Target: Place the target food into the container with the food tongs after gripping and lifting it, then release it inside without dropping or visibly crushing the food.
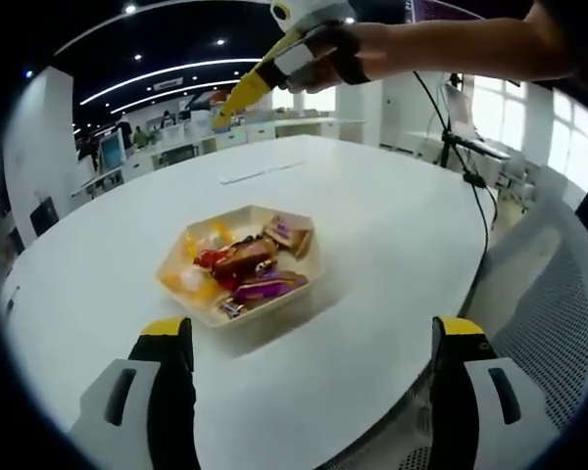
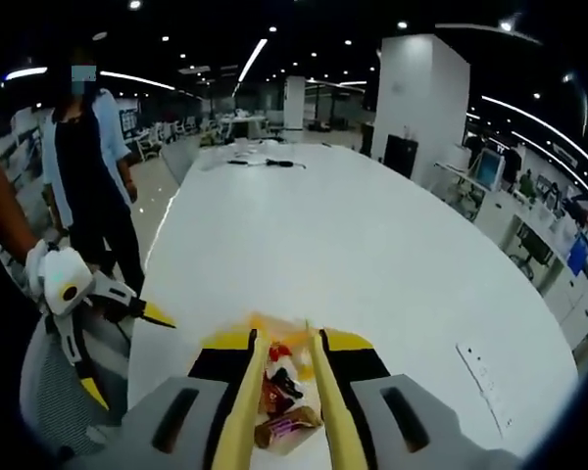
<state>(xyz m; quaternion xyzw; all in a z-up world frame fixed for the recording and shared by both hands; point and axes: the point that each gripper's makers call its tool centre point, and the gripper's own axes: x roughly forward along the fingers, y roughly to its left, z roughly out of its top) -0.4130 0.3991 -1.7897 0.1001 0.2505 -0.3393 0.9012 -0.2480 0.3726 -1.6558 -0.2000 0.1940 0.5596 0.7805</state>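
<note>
A pale hexagonal container (image 1: 312, 277) stands on the white table (image 1: 392, 225), holding several wrapped snacks, among them a purple one (image 1: 269, 286) and a brown one (image 1: 243, 257). My left gripper (image 1: 314, 328) is open and empty just short of it; it also appears held in a hand at the left (image 2: 129, 357). My right gripper (image 2: 286, 343) is shut on the yellow food tongs (image 2: 245, 392), whose arms stand apart above the snacks (image 2: 274, 387). High over the table, a hand holds that right gripper (image 1: 299, 59) with the tongs (image 1: 243, 90) pointing left.
A grey mesh chair (image 1: 559, 294) stands at the table's near edge (image 2: 49, 392). A person (image 2: 88, 166) stands beside the table. A stand with cables (image 1: 470, 166) rises at the right. A flat strip (image 1: 260, 173) and a socket plate (image 2: 485, 377) lie on the table.
</note>
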